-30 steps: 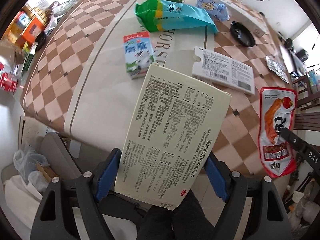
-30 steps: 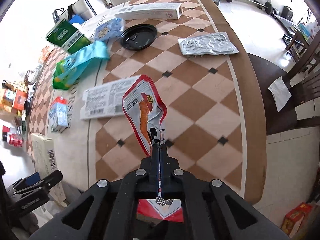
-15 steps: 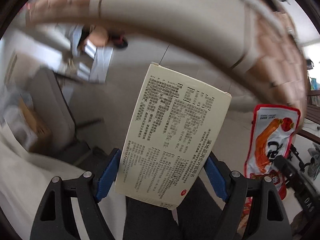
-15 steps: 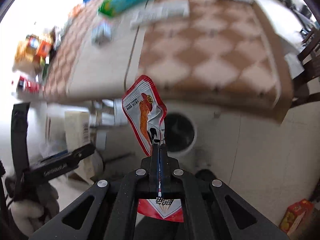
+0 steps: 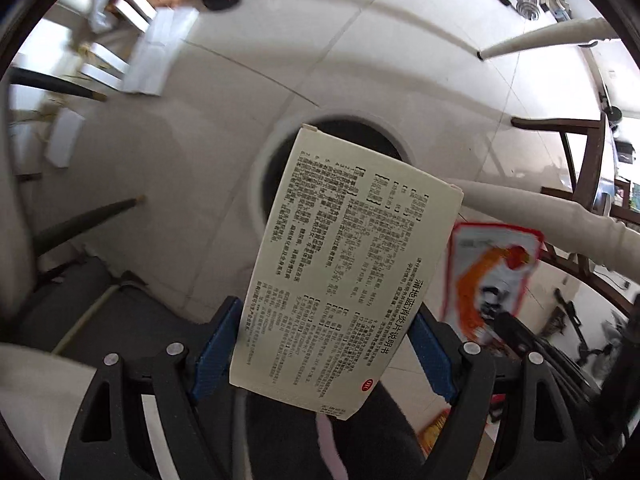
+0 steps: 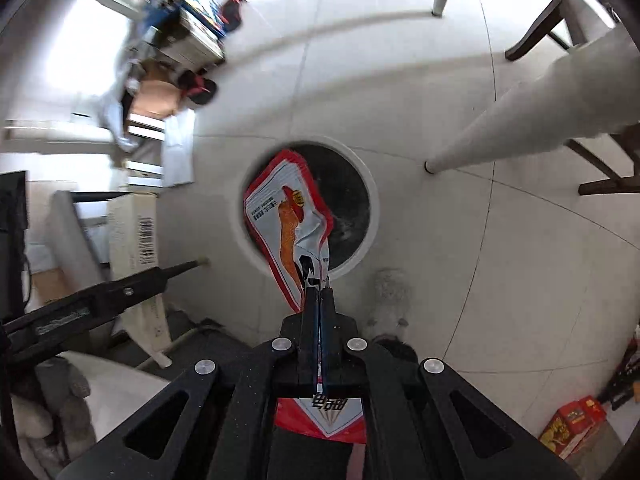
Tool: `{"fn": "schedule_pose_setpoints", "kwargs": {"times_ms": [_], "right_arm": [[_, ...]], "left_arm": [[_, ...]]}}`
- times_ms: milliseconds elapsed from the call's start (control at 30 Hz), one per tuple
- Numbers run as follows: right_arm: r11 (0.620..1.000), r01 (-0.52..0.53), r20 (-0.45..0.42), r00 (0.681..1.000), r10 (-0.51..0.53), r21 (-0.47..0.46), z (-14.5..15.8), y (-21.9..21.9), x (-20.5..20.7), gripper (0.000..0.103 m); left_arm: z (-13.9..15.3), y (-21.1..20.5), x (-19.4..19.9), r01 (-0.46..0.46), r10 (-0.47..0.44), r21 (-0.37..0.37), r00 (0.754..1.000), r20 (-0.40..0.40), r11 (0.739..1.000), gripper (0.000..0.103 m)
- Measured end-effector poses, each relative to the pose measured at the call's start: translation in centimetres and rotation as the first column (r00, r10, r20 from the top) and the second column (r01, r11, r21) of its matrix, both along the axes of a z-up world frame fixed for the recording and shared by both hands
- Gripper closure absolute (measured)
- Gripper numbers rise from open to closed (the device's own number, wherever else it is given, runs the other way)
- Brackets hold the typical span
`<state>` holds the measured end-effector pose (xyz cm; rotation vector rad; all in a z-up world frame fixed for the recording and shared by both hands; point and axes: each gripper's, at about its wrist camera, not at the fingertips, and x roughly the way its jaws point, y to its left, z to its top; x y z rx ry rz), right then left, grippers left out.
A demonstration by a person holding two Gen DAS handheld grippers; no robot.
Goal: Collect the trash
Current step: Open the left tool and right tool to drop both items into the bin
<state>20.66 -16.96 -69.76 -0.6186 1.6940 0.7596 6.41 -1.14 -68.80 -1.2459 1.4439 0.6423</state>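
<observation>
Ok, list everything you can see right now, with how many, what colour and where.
Cream cardboard medicine box: one, black print, clamped between the left jaws above the bin.
Red and white snack wrapper: one, pinched in the right jaws over the bin mouth.
Round white waste bin: one, dark inside, on the floor below both grippers.
White table legs: two seen, right of the bin.
Dark wooden chair: one, far right.
Red cartons: a few, on the floor at lower right.
Stacked boxes and papers: several, mixed colours, upper left, blurred.
Left gripper: black, blue pads.
Right gripper: black, shut.
</observation>
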Motion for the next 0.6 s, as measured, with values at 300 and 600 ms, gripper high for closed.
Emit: {"fn": "schedule_pose_setpoints", "kwargs": {"times_ms": [300,600], "right_arm": [[0.999,-0.004,-0.033,0.999,0.002,-0.045,-11.1,1.6,1.6,0.103],[0.999,0.006,-0.108,0.994,-0.011,-0.051,-16.8,2.0,1.8,0.1]], "left_arm": [[-8.2,1.1,1.1,-0.023,0.029,-0.121,0.998,0.047,0.992,0.021],[-7.8,0.2,-0.1,-0.021,0.021,-0.091,1.0,-0.003,0.996,0.013]]}}
